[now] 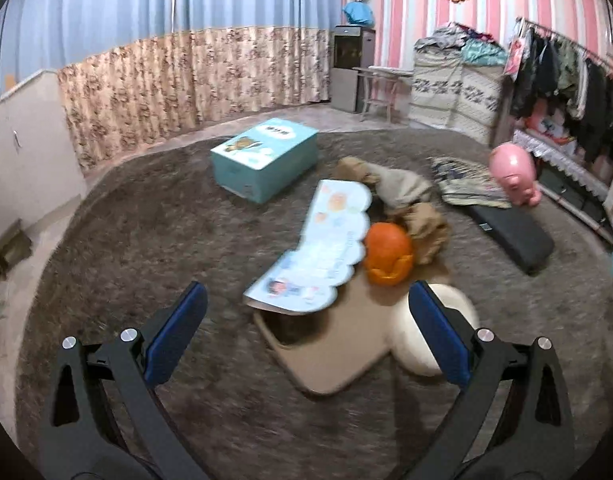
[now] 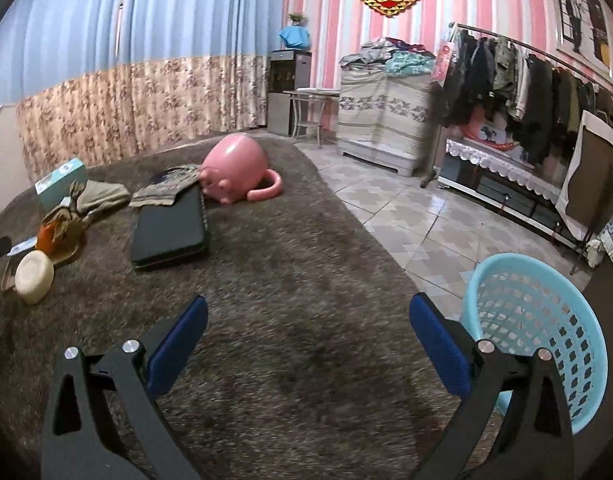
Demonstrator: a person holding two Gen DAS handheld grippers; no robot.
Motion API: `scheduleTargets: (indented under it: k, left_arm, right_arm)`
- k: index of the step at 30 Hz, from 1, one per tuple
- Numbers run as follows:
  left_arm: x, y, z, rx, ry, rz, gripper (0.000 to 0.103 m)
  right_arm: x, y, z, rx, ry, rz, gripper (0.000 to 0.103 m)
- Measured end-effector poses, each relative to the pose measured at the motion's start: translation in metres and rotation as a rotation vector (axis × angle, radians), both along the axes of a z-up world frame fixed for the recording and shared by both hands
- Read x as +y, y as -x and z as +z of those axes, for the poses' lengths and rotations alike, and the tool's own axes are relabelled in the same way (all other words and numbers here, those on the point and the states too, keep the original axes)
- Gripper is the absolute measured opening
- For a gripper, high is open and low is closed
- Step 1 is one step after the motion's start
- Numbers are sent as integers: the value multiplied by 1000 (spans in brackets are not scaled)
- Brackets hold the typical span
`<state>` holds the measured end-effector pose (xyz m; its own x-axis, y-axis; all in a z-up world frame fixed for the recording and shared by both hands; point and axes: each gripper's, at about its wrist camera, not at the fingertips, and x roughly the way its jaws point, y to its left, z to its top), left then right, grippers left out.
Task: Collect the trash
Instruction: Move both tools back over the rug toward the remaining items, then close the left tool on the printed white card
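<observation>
Left hand-held gripper agape, booklet, orange peel ahead

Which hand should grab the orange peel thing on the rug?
The left. The left tool is open and faces the orange peel just ahead. The right tool, also open, sits by the blue basket, with the peel far off to its side.
</observation>
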<state>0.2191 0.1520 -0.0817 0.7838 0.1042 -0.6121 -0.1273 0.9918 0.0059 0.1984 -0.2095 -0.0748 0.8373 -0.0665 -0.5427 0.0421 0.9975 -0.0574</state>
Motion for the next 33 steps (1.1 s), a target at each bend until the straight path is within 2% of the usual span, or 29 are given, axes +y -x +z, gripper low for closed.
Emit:
scheduleTargets:
  k: [7,10,12,15,17,24,31,33]
  left_arm:
    - [22,-29,-15,93,92,-35,94]
    - [22,-40,-18,103,80,-66,93]
    - [21,-48,-23,138,89,-105,83]
    - [19,-52,-27,165,98,-138,73]
    - [21,-51,-26,153,107,-142,64]
    - [25,-33,-17,86,109,-153,63]
    - [42,6,2,-48,-1,-12,63]
    - [55,13,4,-66,2,34,63]
  right_arm:
    - [1,-1,-3,24,-13,9,98]
    - [4,-4,-3,27,-6,13,98]
    - [8,-6,-3,29,-2,16,98]
    - [13,-8,-2,30,-1,24,98]
    - [17,-10,-2,32,1,30,98]
    - [40,-15,0,35,13,70,98]
    - [80,-25,6,27,29,154,98]
    - [91,-28,6,30,30,179,98]
